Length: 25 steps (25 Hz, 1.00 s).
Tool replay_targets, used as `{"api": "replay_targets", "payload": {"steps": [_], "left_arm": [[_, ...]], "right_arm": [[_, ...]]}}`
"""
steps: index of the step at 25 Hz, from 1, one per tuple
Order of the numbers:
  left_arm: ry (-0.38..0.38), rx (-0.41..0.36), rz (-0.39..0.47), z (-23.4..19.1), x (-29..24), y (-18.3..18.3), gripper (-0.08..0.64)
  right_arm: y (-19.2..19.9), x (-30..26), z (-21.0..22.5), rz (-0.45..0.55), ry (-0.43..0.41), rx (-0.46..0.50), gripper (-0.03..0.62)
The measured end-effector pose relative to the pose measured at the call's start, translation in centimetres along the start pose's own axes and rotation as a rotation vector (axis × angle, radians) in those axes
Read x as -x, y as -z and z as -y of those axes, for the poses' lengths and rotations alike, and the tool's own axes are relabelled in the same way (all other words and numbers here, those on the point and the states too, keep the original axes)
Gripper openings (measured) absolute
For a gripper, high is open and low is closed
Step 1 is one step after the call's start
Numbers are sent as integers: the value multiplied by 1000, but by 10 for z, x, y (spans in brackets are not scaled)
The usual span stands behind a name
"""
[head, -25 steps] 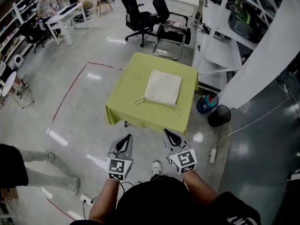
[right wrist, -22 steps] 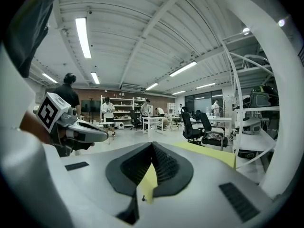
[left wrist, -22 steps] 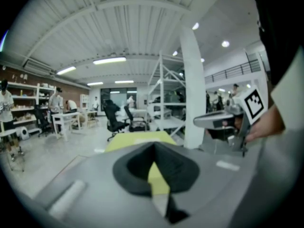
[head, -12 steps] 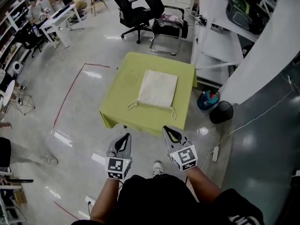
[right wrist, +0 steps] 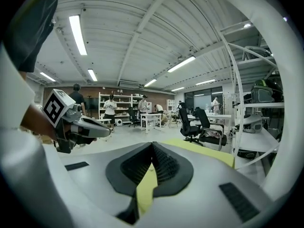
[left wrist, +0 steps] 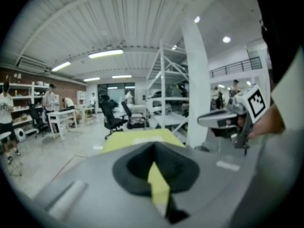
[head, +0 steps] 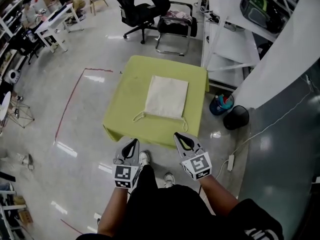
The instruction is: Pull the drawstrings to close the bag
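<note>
Both grippers are out in front of you, side by side and apart. In the head view your left gripper (head: 131,143) and right gripper (head: 181,138) sit just below the near edge of the surface (head: 127,101), touching nothing.

Left fingers (left wrist: 130,167): closed tip to tip, nothing between them. Right fingers (right wrist: 168,167): closed the same way, empty. Each gripper view looks past its tips at the green cloth ahead.

The cream bag (head: 166,97) lies flat on the green-covered surface, a little right of centre, well clear of both grippers. Its mouth end faces you, the edge straight and ungathered. The left drawstring loop (head: 138,116) lies on the cloth off the bag's near left corner. The right drawstring loop (head: 184,123) trails off the near right corner.

Surroundings:
- Black office chairs (head: 136,10) stand beyond the far edge.
- A white shelving rack (head: 235,39) stands to the right.
- A blue bucket (head: 220,105) and a black bin (head: 236,118) sit on the floor beside the surface's right side.
- A red tape line (head: 70,104) marks the floor to the left
</note>
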<state>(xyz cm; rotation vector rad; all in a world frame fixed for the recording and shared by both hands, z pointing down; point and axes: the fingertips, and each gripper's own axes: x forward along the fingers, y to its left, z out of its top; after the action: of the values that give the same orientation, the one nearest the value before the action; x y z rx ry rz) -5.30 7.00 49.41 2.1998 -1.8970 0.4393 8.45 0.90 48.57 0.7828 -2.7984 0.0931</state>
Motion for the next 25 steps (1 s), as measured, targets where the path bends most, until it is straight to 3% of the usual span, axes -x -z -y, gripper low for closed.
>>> {"api": "replay_targets", "payload": {"steps": [4, 7, 17, 25], "left_arm": [[16, 3, 10, -26, -29, -12, 6], [49, -24, 2, -47, -47, -17, 6], [174, -11, -14, -108, -99, -14, 6], [284, -59, -28, -126, -148, -11, 6]], "right_arm": [[-6, -28, 14, -10, 33, 1, 6], [-16, -52, 20, -9, 58, 0, 6], [-29, -123, 23, -13, 157, -30, 6], [-18, -139, 46, -59, 291, -65, 6]]}}
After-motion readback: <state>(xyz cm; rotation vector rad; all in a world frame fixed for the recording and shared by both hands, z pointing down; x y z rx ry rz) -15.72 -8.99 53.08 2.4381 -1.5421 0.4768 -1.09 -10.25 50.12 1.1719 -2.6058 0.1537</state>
